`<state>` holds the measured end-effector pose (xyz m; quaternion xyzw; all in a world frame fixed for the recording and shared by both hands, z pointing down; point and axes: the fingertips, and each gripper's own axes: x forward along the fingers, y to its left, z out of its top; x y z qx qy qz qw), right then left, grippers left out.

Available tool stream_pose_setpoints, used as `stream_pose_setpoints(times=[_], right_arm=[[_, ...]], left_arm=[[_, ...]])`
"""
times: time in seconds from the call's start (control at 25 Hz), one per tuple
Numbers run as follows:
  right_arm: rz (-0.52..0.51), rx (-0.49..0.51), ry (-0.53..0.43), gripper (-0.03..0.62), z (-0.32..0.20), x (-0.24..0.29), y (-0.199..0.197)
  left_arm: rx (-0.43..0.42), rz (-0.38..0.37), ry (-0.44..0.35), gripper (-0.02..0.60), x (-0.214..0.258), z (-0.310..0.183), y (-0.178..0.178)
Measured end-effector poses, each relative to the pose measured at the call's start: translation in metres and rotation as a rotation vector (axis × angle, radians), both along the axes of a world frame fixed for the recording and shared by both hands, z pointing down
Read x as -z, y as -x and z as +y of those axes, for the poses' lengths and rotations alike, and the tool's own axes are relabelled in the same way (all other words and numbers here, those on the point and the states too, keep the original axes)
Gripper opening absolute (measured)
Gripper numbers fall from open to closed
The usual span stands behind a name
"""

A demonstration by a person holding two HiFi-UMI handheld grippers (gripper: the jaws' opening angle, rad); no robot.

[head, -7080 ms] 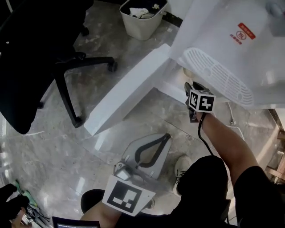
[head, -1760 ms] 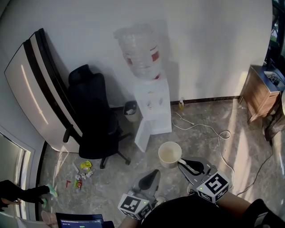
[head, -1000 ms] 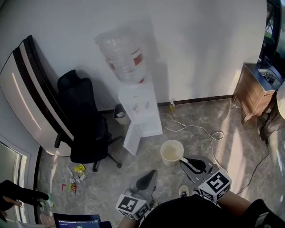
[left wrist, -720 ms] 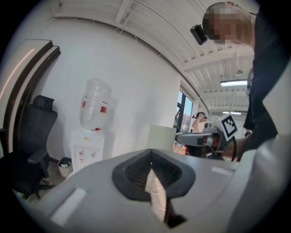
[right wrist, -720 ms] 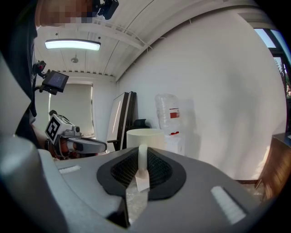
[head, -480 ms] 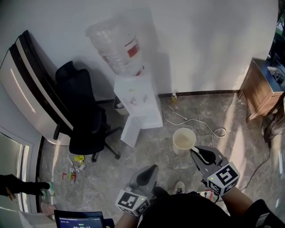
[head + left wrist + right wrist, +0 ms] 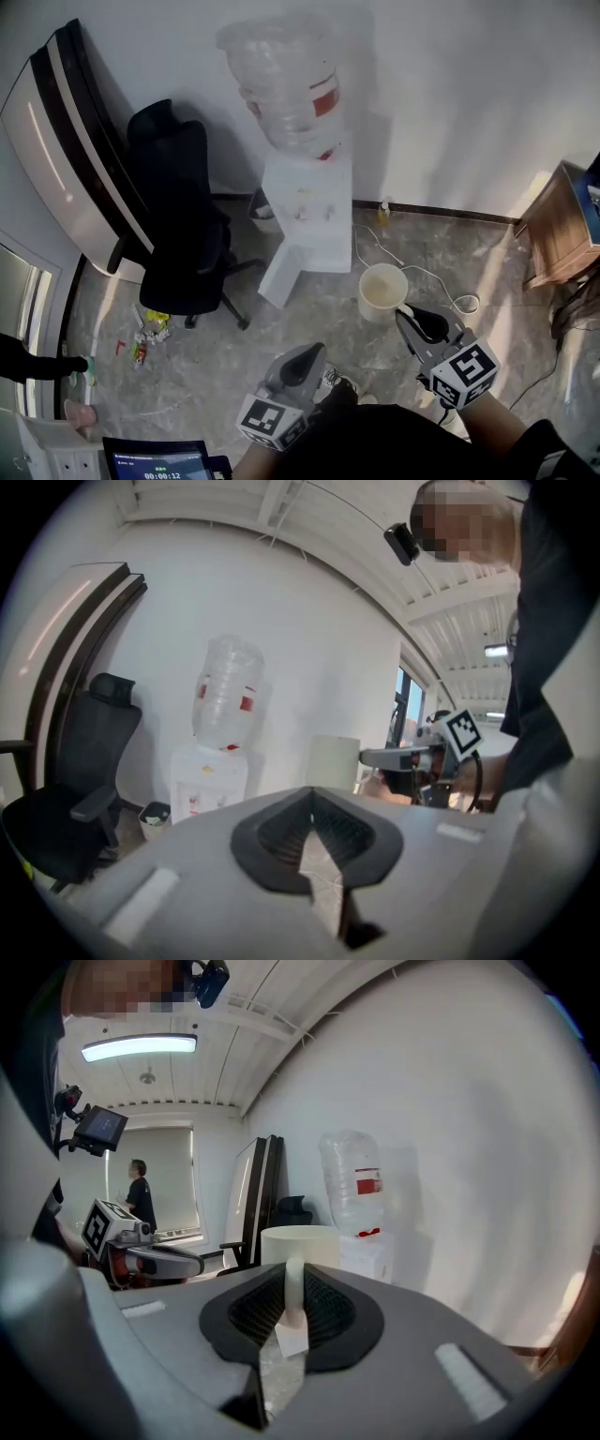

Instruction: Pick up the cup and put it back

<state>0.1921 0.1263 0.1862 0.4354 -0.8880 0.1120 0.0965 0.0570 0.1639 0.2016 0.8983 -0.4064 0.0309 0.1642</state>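
A cream cup [image 7: 382, 292] hangs in the air over the grey stone floor, in front of the water dispenser [image 7: 306, 217]. My right gripper [image 7: 413, 321] is shut on its handle. In the right gripper view the handle [image 7: 293, 1290] stands upright between the black pads, with the cup's body [image 7: 300, 1241] just beyond them. My left gripper [image 7: 309, 354] is lower left of the cup, shut with nothing in it. In the left gripper view its tips [image 7: 312, 792] meet, and the cup [image 7: 335, 761] and the right gripper [image 7: 405, 757] show beyond them.
A black office chair [image 7: 178, 230] stands left of the dispenser, with a small bin [image 7: 262, 211] between them. A tall white-and-black panel [image 7: 66, 141] leans at far left. The dispenser's lower door [image 7: 286, 274] hangs open. A cable [image 7: 457, 302] lies on the floor; a wooden cabinet [image 7: 562, 230] stands at right.
Both grippers have moved together with the cup still held in the right one. The head view has swung, so the dispenser now sits nearer the middle and looks closer.
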Motion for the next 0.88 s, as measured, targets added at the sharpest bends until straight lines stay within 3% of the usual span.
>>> stream_pose_setpoints(times=[0.32, 0.6, 0.76, 0.88], right_arm=[[0.013, 0.07, -0.041, 0.048, -0.089, 0.007, 0.054], [0.043, 0.153, 0.046, 0.048, -0.144, -0.031, 0.081], [0.072, 0.251, 0.088, 0.048, -0.169, -0.058, 0.095], [0.093, 0.347, 0.14, 0.048, -0.186, -0.091, 0.099]], left_arm=[[0.018, -0.017, -0.022, 0.003, 0.002, -0.089, 0.042], [0.11, -0.08, 0.028, 0.003, -0.02, -0.127, 0.077], [0.153, -0.073, 0.056, 0.003, -0.047, -0.141, 0.088], [0.199, -0.111, 0.079, 0.003, -0.07, -0.155, 0.086]])
